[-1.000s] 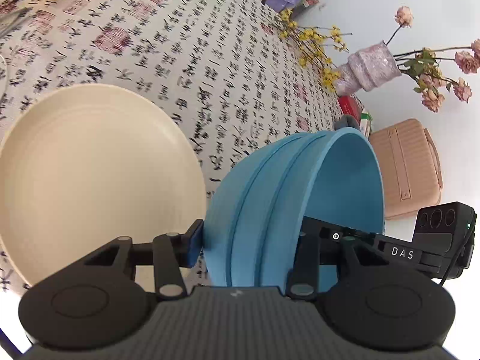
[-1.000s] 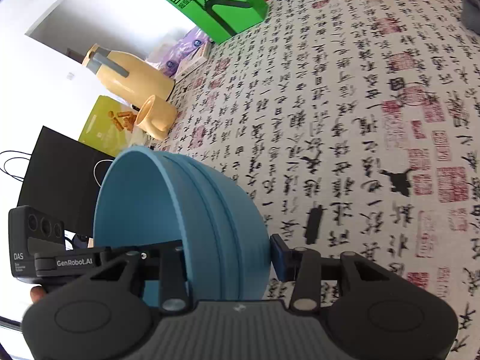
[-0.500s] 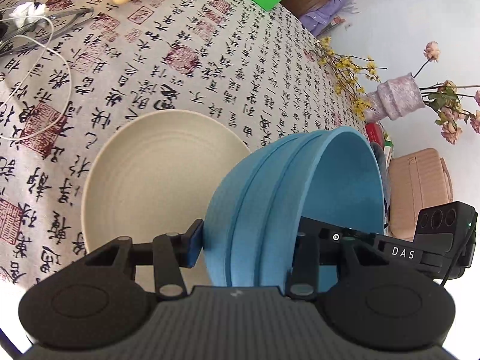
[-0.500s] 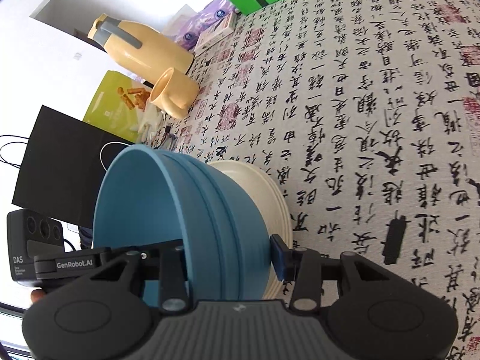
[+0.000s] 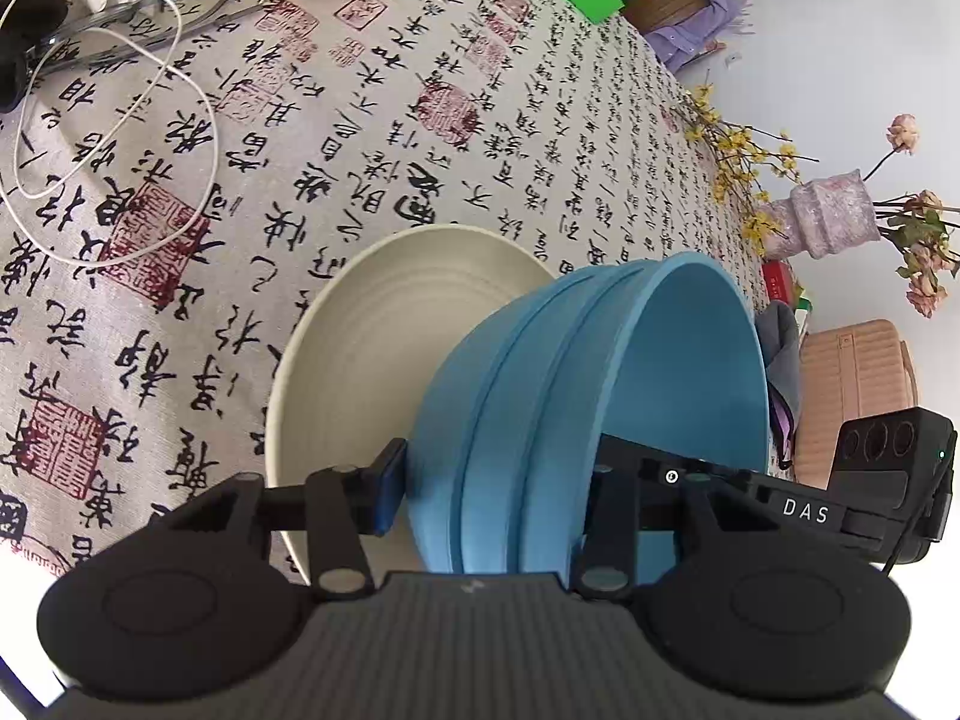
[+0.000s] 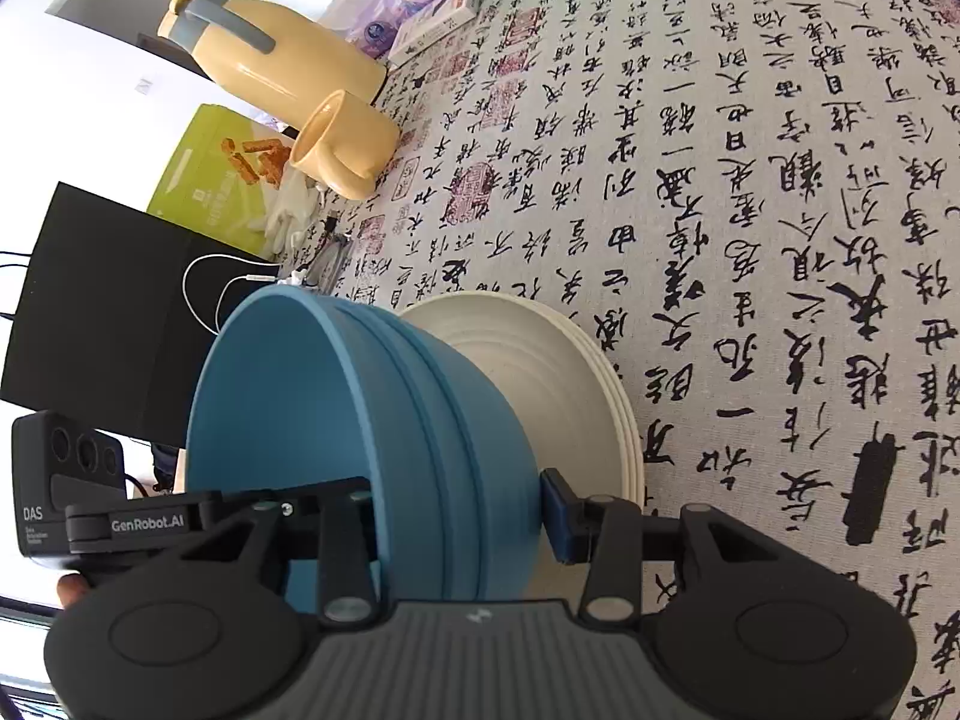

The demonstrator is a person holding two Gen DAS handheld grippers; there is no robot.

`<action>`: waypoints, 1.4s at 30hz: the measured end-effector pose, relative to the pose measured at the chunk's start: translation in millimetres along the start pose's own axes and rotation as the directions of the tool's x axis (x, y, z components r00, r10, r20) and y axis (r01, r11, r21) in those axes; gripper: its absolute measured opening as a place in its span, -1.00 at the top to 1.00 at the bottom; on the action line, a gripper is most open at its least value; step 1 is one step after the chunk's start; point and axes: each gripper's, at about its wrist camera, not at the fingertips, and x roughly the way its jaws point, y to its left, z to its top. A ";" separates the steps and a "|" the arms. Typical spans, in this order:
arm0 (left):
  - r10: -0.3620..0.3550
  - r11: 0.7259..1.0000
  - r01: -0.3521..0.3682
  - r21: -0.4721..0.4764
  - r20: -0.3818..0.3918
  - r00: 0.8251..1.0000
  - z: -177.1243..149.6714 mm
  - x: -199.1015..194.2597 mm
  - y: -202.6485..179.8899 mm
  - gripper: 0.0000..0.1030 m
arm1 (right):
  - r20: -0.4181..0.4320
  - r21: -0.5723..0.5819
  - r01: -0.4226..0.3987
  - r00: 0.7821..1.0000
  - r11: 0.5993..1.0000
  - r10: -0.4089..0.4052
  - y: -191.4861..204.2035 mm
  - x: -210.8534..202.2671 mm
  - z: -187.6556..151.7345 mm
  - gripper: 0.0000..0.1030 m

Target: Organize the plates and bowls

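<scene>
A nested stack of blue bowls (image 5: 540,420) hangs tilted on its side between both grippers. My left gripper (image 5: 498,492) is shut on the stack's wall, one finger outside and one inside. My right gripper (image 6: 456,510) clamps the opposite wall of the blue bowls (image 6: 372,420) the same way. Each view also shows the other gripper's black body, the right one (image 5: 804,510) and the left one (image 6: 144,522). Just behind and below the bowls, a stack of cream plates (image 5: 372,348) (image 6: 570,372) lies on the calligraphy tablecloth (image 6: 750,210). Whether the bowls touch the plates cannot be told.
A yellow jug (image 6: 270,60), a yellow mug (image 6: 348,144), a green snack box (image 6: 222,168) and a black box (image 6: 108,300) stand at the far left. A white cable (image 5: 120,138) loops on the cloth. A vase of dried flowers (image 5: 828,222) marks the right edge.
Both grippers carried the blue bowls across the table and slightly down. The cream plates, off to the left or hidden a second ago, now sit directly behind the bowls.
</scene>
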 end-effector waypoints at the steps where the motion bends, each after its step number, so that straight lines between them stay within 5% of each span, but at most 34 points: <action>1: -0.002 1.000 0.002 -0.003 0.003 1.000 0.8 -0.2 1.7 0.11 | -0.006 0.005 0.001 1.000 1.000 -0.001 -0.2 2.8 0.8 0.21; 6: -0.008 1.000 0.008 -0.009 -0.002 1.000 2.6 -1.3 5.3 0.10 | -0.013 0.000 0.007 1.000 1.000 -0.007 2.3 8.8 4.4 0.21; 15: -0.005 1.000 0.005 0.004 0.057 0.998 1.5 -13.9 -5.3 -0.22 | 0.000 -0.056 0.084 0.996 0.995 -0.084 14.3 13.6 15.9 0.13; 23: 0.046 0.997 -0.055 0.052 0.148 0.988 -11.9 -35.0 -20.5 -0.44 | 0.118 -0.172 0.184 0.979 0.968 -0.165 34.2 -15.4 11.4 -0.42; 27: 0.062 0.990 -0.088 0.112 0.220 0.973 -23.8 -48.7 -34.5 -0.52 | 0.209 -0.159 0.221 0.960 0.962 -0.186 34.1 -40.8 1.7 -0.51; 31: 0.093 0.966 -0.167 0.195 0.341 0.935 -41.7 -60.2 -51.4 -0.68 | 0.248 -0.143 0.199 0.955 0.969 -0.160 27.6 -65.6 -11.1 -0.52; 34: 0.108 0.940 -0.232 0.250 0.428 0.897 -56.6 -63.6 -63.4 -0.77 | 0.324 -0.149 0.259 0.925 0.954 -0.200 26.2 -83.4 -24.7 -0.53; 42: 0.042 0.870 -0.342 0.356 0.636 0.771 -98.8 -54.5 -87.2 -0.96 | 0.604 -0.136 0.461 0.740 0.877 -0.295 19.3 -123.2 -74.7 -0.74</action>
